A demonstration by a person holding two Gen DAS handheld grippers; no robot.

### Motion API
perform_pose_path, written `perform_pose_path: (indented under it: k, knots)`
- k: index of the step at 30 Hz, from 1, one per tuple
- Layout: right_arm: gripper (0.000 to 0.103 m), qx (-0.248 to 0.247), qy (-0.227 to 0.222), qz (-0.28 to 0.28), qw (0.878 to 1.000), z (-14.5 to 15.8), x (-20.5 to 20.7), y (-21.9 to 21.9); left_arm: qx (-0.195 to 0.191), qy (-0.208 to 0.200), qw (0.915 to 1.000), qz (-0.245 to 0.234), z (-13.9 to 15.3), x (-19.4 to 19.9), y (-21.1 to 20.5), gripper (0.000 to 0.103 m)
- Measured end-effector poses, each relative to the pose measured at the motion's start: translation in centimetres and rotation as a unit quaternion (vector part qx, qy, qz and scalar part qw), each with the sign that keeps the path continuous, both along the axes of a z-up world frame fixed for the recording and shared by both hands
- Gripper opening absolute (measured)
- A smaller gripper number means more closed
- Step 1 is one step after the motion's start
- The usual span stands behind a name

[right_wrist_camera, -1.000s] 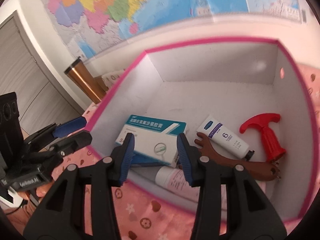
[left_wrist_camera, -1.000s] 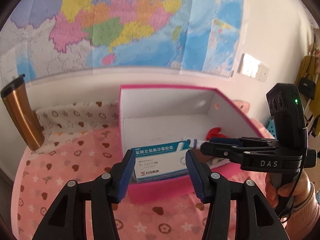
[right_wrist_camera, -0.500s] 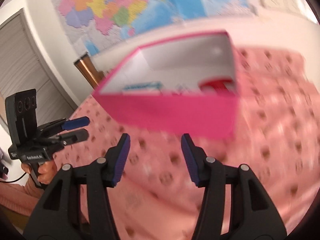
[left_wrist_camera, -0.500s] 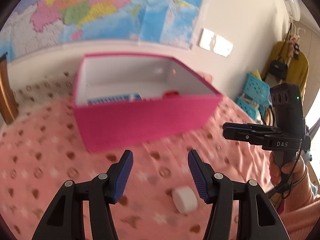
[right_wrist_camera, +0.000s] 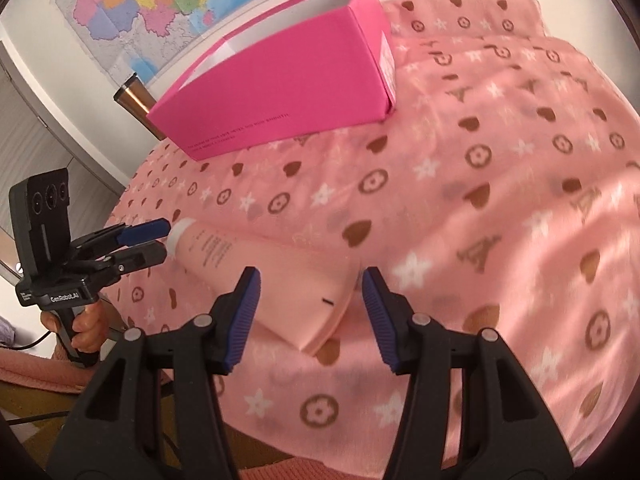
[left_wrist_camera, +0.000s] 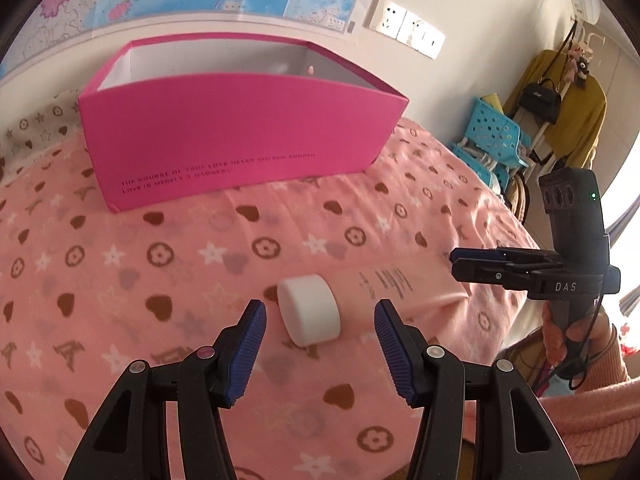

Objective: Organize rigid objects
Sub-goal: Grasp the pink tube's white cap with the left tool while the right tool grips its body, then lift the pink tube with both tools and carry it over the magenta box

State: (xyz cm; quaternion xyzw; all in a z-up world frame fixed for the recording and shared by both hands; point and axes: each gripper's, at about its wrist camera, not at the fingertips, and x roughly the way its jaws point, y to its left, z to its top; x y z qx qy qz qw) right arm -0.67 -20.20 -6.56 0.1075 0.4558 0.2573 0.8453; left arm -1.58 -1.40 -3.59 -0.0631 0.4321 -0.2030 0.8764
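Tube [right_wrist_camera: 256,276] in pale pink lay flat on the patterned pink blanket [right_wrist_camera: 500,184], its white cap [left_wrist_camera: 310,310] low in the middle of the left wrist frame and its crimped end low in the centre of the right wrist frame. The left gripper [left_wrist_camera: 318,336] had its blue pads spread to either side of the cap, not touching it. The right gripper [right_wrist_camera: 308,300] likewise stood with fingers apart astride the tube's flat end, clear of it; its jaws had just been widening. A magenta box [left_wrist_camera: 240,140] sat open-topped in the upper part of both frames, well apart from the tube, below the wall map [right_wrist_camera: 160,0]. A bronze flask [right_wrist_camera: 136,100] stood just behind the box's left corner
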Motion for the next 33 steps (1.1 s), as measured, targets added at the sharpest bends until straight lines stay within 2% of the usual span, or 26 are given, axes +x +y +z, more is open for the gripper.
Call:
perform_pose_path:
  k: [3,6,13,22,33]
  knots:
    - [0.055,0.002,0.002,0.0,1.0,-0.2,-0.4,0.0,0.003,0.003,1.0,-0.004,-0.2,-0.2,-0.3,0.056]
    - [0.055,0.003,0.004,0.005,1.0,-0.5,-0.8,0.2,0.001,0.008,0.9999,-0.009,-0.4,-0.2,-0.5,0.05]
    - [0.055,0.016,0.004,-0.001,1.0,-0.6,-0.9,0.4,-0.011,0.017,0.9997,-0.015,-0.7,-0.1,-0.6,0.05]
    - [0.055,0.03,-0.009,-0.002,1.0,-0.1,-0.6,0.5,-0.012,0.013,0.9998,0.003,-0.5,0.4,0.1,0.05]
    - [0.055,0.042,-0.003,0.0,0.999,-0.8,0.5,0.8,-0.018,0.02,0.9994,0.021,-0.5,0.7,0.6,0.048]
